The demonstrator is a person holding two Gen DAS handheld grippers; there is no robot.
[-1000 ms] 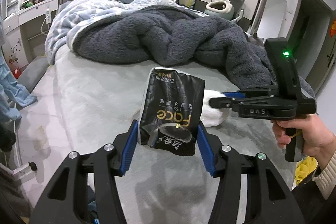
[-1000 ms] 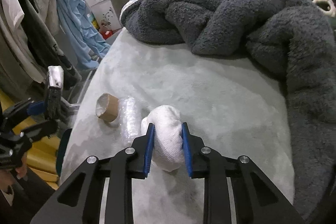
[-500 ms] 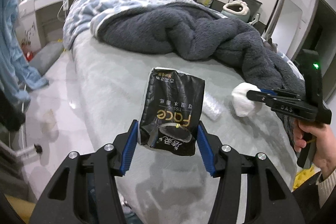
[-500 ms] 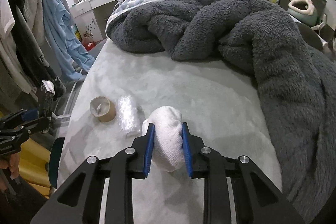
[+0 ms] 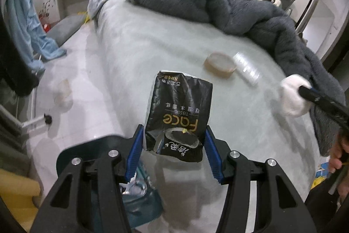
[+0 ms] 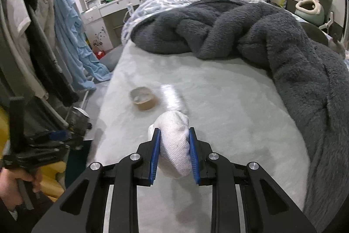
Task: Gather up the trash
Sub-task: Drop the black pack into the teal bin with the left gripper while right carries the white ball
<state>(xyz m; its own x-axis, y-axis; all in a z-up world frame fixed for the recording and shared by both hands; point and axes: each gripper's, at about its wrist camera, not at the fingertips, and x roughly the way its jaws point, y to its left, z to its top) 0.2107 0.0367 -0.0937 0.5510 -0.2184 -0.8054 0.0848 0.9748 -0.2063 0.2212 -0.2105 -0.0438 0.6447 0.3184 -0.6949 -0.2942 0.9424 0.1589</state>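
The left tongs (image 5: 174, 143) grip a black tissue pack (image 5: 178, 115) by its lower end, the pack standing up and away from the blue pads with its long axis along the fingers. Directly under these tongs, off the near-left corner of the bed (image 5: 174, 47), sits a dark teal bin (image 5: 141, 204) with crumpled silvery wrapping already in it; the pack hangs just above and slightly beyond its mouth, so the left hand looks nearer to a drop. The right tongs (image 6: 174, 154) are closed on a white wad of paper (image 6: 174, 145), pinched across its width, held over the near part of the bed, to the right of the bin. Two pieces remain on the bed past the wad: a brown tape roll (image 6: 142, 98) and a clear crumpled plastic wrapper (image 6: 173, 97) just to its right, both closer to the right tongs
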